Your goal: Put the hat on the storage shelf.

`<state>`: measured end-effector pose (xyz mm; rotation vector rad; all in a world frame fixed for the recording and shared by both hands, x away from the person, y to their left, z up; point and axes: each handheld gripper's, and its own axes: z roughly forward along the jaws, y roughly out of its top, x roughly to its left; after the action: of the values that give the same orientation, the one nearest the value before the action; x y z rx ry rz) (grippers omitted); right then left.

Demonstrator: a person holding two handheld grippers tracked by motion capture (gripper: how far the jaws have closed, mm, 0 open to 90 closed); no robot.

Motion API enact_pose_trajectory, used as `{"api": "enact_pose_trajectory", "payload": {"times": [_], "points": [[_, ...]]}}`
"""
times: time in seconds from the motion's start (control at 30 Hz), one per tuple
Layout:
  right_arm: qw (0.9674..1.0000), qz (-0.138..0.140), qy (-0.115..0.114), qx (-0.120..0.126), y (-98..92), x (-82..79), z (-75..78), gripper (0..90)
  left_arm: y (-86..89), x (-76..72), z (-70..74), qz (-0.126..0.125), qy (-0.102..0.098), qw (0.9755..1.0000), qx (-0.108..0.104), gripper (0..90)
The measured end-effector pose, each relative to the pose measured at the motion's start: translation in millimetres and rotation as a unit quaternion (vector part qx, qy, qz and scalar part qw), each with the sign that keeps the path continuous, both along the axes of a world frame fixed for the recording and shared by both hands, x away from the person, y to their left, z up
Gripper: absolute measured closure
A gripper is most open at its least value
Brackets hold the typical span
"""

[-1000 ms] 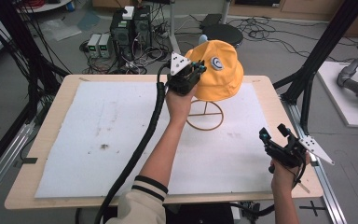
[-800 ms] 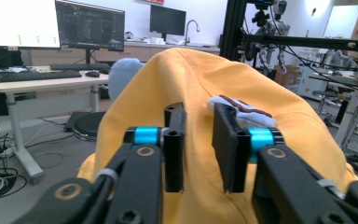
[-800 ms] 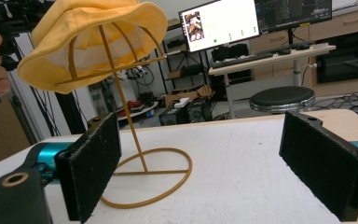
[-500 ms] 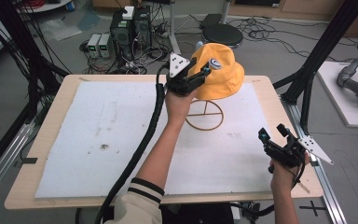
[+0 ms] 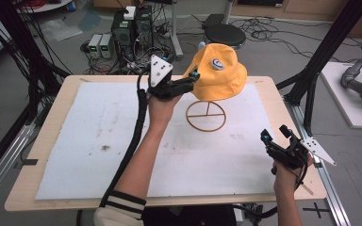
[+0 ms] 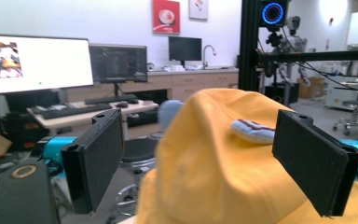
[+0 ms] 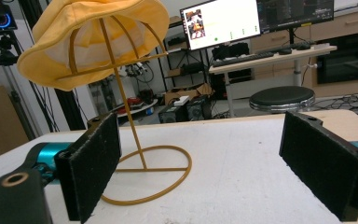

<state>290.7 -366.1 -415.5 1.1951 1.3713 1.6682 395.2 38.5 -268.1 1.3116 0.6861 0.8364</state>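
A yellow bucket hat (image 5: pixel 219 73) with a small round patch rests on a thin gold wire stand (image 5: pixel 206 116) at the back middle of the table. My left gripper (image 5: pixel 194 79) hovers just left of the brim; its jaws have just been opening and now stand open. In the left gripper view the hat (image 6: pixel 214 172) lies ahead between the jaws, and the pads do not touch it. My right gripper (image 5: pixel 275 139) is held open near the front right corner with nothing between its jaws. The right gripper view looks up at the hat (image 7: pixel 88 32) and the stand's ring base (image 7: pixel 149 182).
A white mat (image 5: pixel 99 155) covers the wooden table (image 5: pixel 23 193). The left gripper's black cable (image 5: pixel 136 136) trails across the mat toward the front edge. Black frame posts (image 5: pixel 311 80) rise at the table's sides. Computers (image 5: pixel 132 28) and a stool (image 5: pixel 226 33) stand on the floor behind.
The left gripper, shut on the hat's brim a second ago, has let go and drawn back to the left. The hat now sits on the stand. The right gripper has not moved.
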Motion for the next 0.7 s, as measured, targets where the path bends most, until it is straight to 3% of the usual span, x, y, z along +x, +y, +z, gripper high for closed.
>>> {"api": "enact_pose_trajectory", "payload": {"times": [0.37, 0.5, 0.7], "points": [[0.9999, 0.001, -0.002, -0.012, 2.8, -0.8, 0.5, 12.3, 78.9, -33.1, 2.6, 0.030, -0.004, 0.9995, -0.008, 16.0], [0.9998, 0.001, -0.002, -0.018, 3.1, -0.6, 0.3, 12.3, 105.3, -48.7, -4.4, 0.048, 0.000, 0.9988, 0.000, 16.0], [0.9997, 0.002, 0.004, -0.022, 4.6, -0.7, -0.4, 12.2, 148.6, -70.2, -20.9, 0.080, 0.015, 0.9966, -0.010, 15.7]]}}
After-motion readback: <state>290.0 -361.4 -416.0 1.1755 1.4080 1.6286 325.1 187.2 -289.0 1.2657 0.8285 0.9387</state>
